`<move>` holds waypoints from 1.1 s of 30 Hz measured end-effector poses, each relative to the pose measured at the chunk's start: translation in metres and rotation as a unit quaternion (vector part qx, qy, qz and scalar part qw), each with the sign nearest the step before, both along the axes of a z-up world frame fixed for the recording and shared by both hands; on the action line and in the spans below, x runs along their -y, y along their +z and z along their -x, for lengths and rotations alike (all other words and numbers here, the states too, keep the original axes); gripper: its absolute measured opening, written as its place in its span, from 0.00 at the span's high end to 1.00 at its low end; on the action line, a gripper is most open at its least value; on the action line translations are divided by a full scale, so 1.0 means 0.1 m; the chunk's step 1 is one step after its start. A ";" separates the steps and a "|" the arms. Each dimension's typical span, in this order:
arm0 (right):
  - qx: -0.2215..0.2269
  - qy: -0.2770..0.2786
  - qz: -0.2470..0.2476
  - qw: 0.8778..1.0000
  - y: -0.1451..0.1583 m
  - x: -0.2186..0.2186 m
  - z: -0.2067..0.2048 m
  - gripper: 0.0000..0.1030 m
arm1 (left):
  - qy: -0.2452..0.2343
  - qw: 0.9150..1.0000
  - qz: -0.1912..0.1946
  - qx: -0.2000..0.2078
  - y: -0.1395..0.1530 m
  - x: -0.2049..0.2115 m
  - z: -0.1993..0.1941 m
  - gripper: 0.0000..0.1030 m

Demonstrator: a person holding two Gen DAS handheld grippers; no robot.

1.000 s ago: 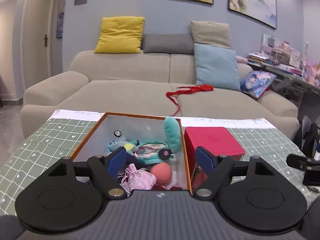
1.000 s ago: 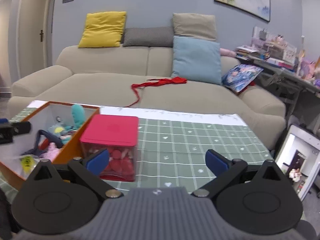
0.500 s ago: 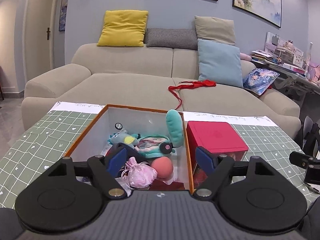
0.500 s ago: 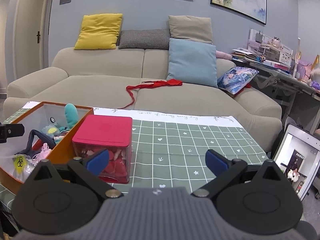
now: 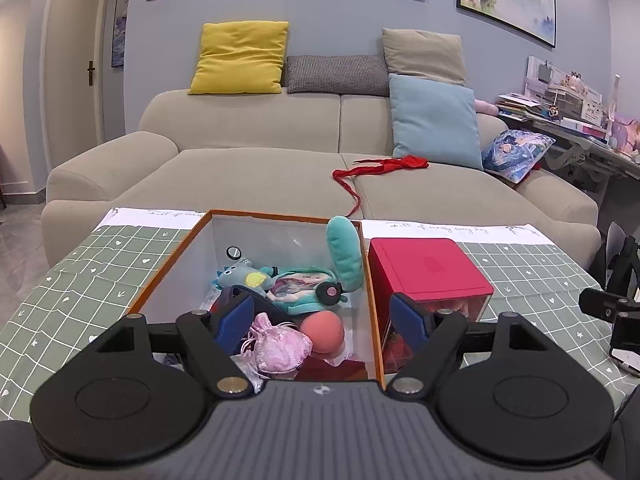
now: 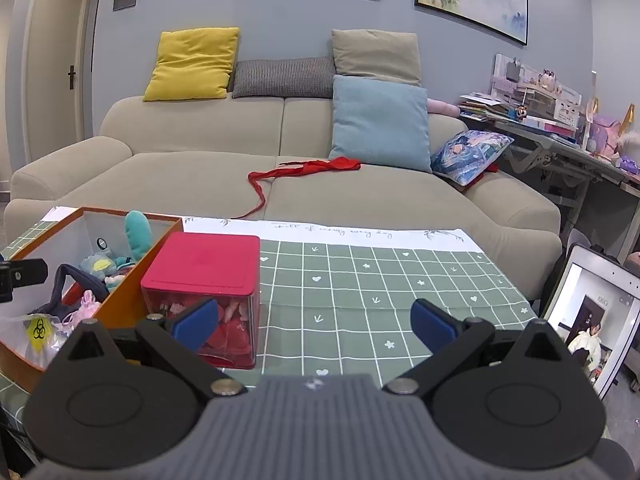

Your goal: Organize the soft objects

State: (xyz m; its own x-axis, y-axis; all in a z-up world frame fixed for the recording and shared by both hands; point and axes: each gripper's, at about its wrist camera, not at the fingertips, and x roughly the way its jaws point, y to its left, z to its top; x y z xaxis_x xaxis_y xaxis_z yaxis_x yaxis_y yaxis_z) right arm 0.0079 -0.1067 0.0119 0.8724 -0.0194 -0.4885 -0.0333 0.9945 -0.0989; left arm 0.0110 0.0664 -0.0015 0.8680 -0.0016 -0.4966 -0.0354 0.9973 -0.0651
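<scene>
Soft toys (image 5: 298, 292), pink pouch (image 5: 278, 343), peach ball (image 5: 322, 332), perhaps foam, heaped inside orange box (image 5: 170, 268).

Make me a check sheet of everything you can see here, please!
Surface: green checked tablecloth over the table.
Job's things: orange-rimmed open box holding a teal plush toy, a pink satin drawstring pouch and a peach ball.
Clutter: red-lidded clear container beside the box; tablet at the right edge.
Grippers: left gripper open over the box; right gripper open, empty.
Cables: nothing seen.
Surroundings: beige sofa with cushions, a red ribbon on its seat.
</scene>
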 end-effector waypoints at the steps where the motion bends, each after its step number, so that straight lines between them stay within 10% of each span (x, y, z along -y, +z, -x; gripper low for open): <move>1: 0.001 0.000 0.001 1.000 0.00 0.00 0.00 0.03 | -0.001 1.000 0.000 0.000 0.00 0.00 0.00 0.12; 33: -0.007 0.000 -0.001 1.000 0.01 0.00 -0.01 0.03 | -0.025 1.000 -0.016 0.004 0.01 0.07 0.04 0.12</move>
